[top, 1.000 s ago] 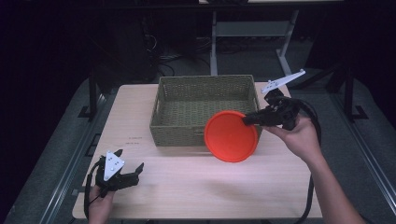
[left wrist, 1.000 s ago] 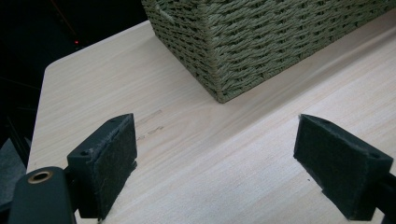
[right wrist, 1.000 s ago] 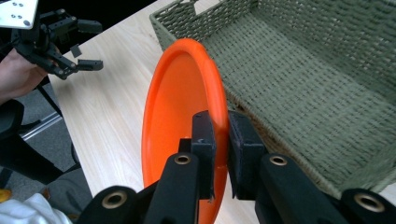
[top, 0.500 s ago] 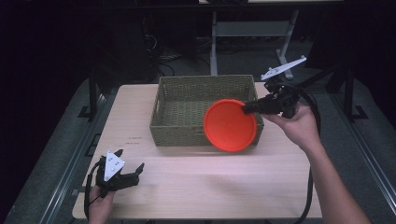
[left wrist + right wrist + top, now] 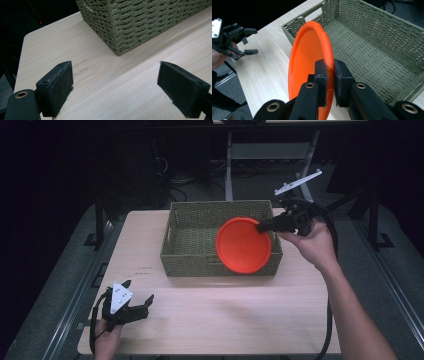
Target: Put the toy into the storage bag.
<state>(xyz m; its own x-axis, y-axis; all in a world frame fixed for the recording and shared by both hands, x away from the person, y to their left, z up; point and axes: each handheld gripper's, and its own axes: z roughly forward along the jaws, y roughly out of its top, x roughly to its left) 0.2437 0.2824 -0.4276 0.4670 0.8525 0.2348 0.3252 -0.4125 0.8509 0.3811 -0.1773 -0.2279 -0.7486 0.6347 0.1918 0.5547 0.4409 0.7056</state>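
Note:
An orange plate hangs tilted on edge over the front right part of a woven green basket. My right gripper is shut on the plate's right rim; in the right gripper view its jaws pinch the plate with the gripper above the basket. Near the table's front left corner my left gripper rests open with nothing between its pads, pointing at the basket's corner.
The light wooden table carries the basket at its back middle. A metal stand and dark floor lie beyond the far edge. The left gripper shows far off in the right gripper view.
The right gripper has carried the plate up and back, from in front of the basket's right end to over its rim. The left gripper has stayed put.

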